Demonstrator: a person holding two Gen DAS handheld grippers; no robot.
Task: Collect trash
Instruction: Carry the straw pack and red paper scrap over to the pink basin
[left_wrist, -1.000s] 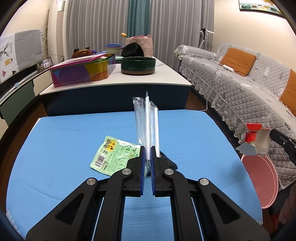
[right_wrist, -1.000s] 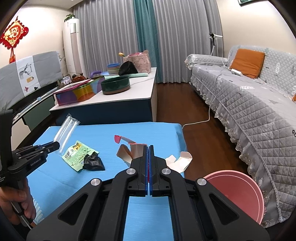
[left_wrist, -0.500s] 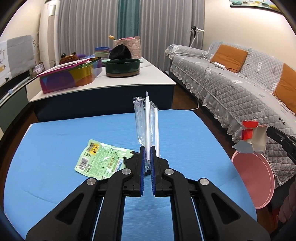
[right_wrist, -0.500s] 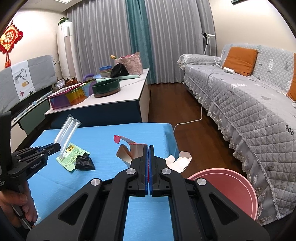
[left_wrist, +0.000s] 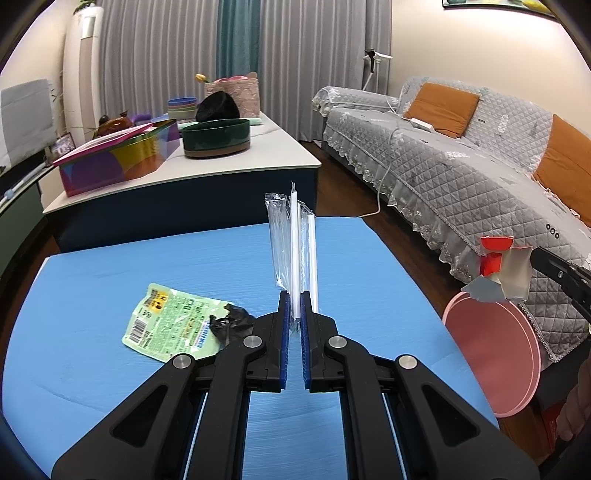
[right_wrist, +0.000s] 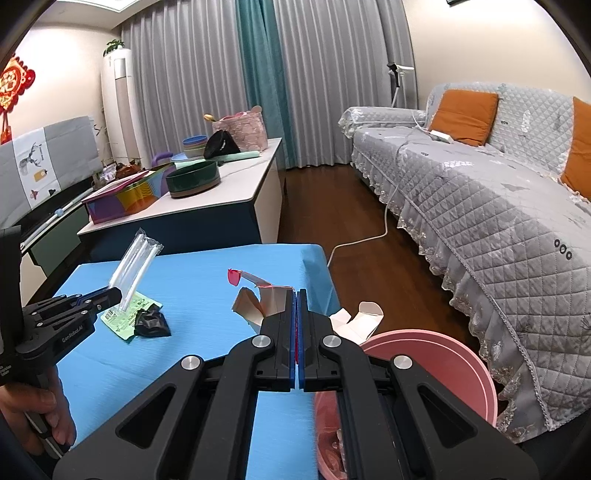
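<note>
Left gripper (left_wrist: 294, 314), fingers clenched on a clear packet of straws (left_wrist: 291, 243), held upright above the blue counter (left_wrist: 92, 266) so nothing drags. Right gripper (right_wrist: 297, 314), fingers clamped on a torn paper carton (right_wrist: 264, 301), poised at the counter's right edge just over the pink bin (right_wrist: 436, 354), likely for a straight drop. Left lying near the counter's left edge: green wrapper (left_wrist: 170, 326) with black scrap (left_wrist: 231, 325) touching it, likely next to go.

Black hand-held gripper (left_wrist: 293, 310); blue pads (left_wrist: 283, 332); silver screws; white "GenRobot.AI" lettering.
</note>
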